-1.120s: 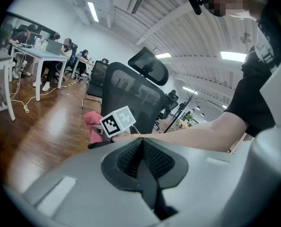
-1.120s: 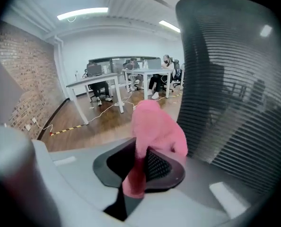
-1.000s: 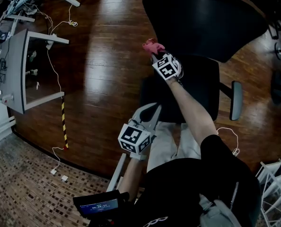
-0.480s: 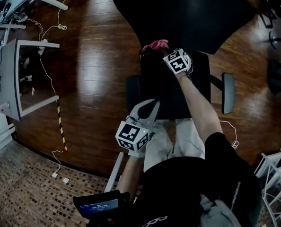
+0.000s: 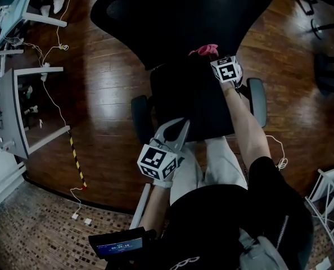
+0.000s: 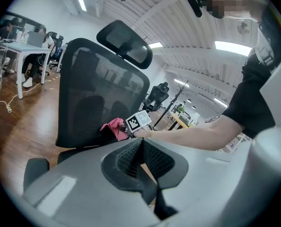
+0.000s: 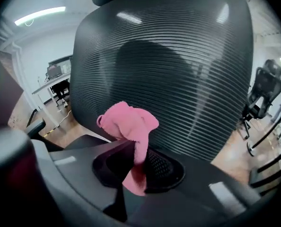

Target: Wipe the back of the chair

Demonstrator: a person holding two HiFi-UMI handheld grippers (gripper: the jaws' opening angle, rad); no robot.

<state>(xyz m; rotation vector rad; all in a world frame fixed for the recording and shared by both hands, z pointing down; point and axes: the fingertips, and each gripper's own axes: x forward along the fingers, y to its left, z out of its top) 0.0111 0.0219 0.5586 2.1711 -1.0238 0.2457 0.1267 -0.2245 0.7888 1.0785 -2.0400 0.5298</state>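
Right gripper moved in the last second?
Yes: right gripper with pink cloth shifted rightward, away from the yellow-black striped floor tape, across the black mesh chair back.

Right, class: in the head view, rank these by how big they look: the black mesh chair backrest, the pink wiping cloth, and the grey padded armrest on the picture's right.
1. black mesh chair backrest, by far the largest
2. grey padded armrest
3. pink wiping cloth, smallest, only a small bunch showing
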